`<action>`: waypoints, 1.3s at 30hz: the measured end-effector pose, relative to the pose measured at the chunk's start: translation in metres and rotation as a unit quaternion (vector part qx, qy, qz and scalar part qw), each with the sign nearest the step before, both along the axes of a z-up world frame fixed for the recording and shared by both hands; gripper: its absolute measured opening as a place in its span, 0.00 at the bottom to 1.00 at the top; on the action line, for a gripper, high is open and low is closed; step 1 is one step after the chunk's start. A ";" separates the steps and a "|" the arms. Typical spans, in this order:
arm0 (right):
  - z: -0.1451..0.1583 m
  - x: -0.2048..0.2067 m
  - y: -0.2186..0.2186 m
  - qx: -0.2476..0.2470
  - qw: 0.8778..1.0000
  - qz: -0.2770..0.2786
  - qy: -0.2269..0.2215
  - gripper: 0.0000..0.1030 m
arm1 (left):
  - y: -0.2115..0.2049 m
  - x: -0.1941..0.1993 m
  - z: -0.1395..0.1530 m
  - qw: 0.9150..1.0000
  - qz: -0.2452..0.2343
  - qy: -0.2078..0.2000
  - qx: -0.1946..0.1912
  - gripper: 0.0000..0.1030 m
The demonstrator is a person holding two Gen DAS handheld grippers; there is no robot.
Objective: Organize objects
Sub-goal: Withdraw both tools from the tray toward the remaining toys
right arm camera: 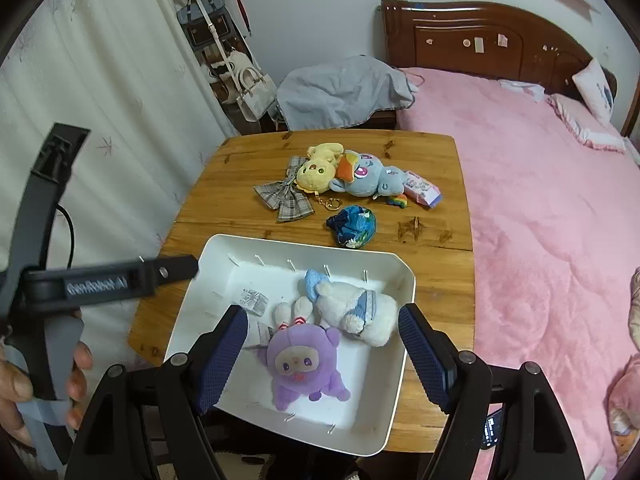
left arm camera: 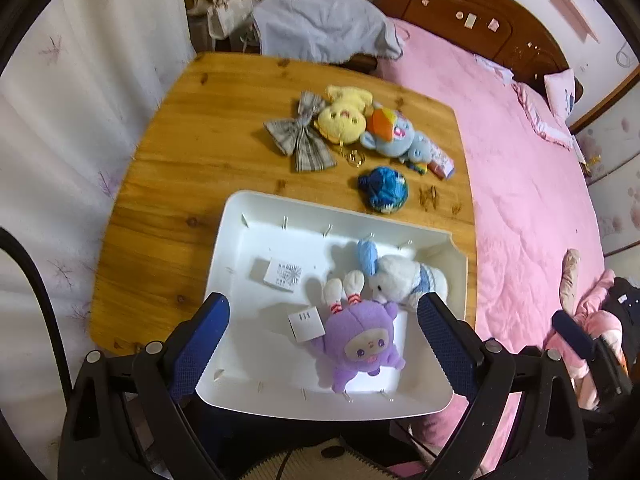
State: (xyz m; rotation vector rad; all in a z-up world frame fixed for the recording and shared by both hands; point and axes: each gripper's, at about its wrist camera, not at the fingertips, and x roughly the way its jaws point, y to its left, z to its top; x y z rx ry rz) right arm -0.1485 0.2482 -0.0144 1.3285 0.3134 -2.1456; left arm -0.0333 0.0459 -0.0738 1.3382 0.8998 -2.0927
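A white tray [left arm camera: 240, 240] [right arm camera: 400, 280] on the wooden table holds a purple plush [left arm camera: 362, 344] [right arm camera: 302, 362], a white plush with blue ears [left arm camera: 404, 278] [right arm camera: 356, 306] and a small clear box [left arm camera: 282, 274] [right arm camera: 253, 300]. Beyond the tray lie a plaid bow [left arm camera: 302, 136] [right arm camera: 286, 196], a yellow plush [left arm camera: 342, 118] [right arm camera: 316, 168], a grey-blue plush [left arm camera: 400, 136] [right arm camera: 368, 178], a pink packet [left arm camera: 440, 160] [right arm camera: 422, 190] and a blue pouch [left arm camera: 384, 190] [right arm camera: 354, 226]. My left gripper [left arm camera: 322, 316] and my right gripper [right arm camera: 322, 330] are open and empty above the tray's near side.
The wooden table [left arm camera: 192, 152] [right arm camera: 240, 168] stands between a white curtain on the left and a pink bed [left arm camera: 532, 184] [right arm camera: 540, 208] on the right. A grey cloth [right arm camera: 344, 88] lies behind the table. The left gripper's body [right arm camera: 120, 276] reaches over the tray's left corner.
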 end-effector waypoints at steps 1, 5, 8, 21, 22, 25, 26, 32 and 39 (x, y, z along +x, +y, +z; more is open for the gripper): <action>0.000 -0.002 0.004 -0.005 1.000 -0.004 -0.004 0.76 | 0.000 0.000 0.004 1.000 0.000 0.001 -0.005 0.93; -0.004 -0.009 0.016 -0.026 0.999 -0.023 -0.023 0.76 | 0.001 -0.003 0.021 1.000 -0.002 0.005 -0.028 0.93; -0.007 -0.016 0.022 -0.038 0.998 -0.039 -0.039 0.76 | -0.001 -0.011 0.033 0.999 -0.011 0.003 -0.049 0.93; -0.033 -0.075 0.011 -0.026 0.990 -0.105 -0.092 0.76 | -0.064 -0.098 0.031 0.986 -0.121 -0.031 -0.110 0.93; -0.035 -0.080 0.008 -0.024 0.989 -0.110 -0.094 0.76 | -0.071 -0.104 0.027 0.985 -0.126 -0.034 -0.113 0.93; -0.046 -0.104 -0.002 -0.018 0.986 -0.128 -0.103 0.76 | -0.100 -0.129 0.001 0.981 -0.144 -0.058 -0.114 0.93; -0.051 -0.112 -0.006 -0.018 0.985 -0.132 -0.106 0.76 | -0.111 -0.138 -0.011 0.981 -0.151 -0.066 -0.107 0.93; -0.093 -0.161 -0.035 0.007 0.980 -0.149 -0.131 0.76 | -0.151 -0.177 -0.079 0.976 -0.190 -0.094 -0.052 0.93; -0.157 -0.209 -0.057 0.030 0.968 -0.170 -0.185 0.76 | -0.176 -0.209 -0.160 0.969 -0.211 -0.127 -0.020 0.93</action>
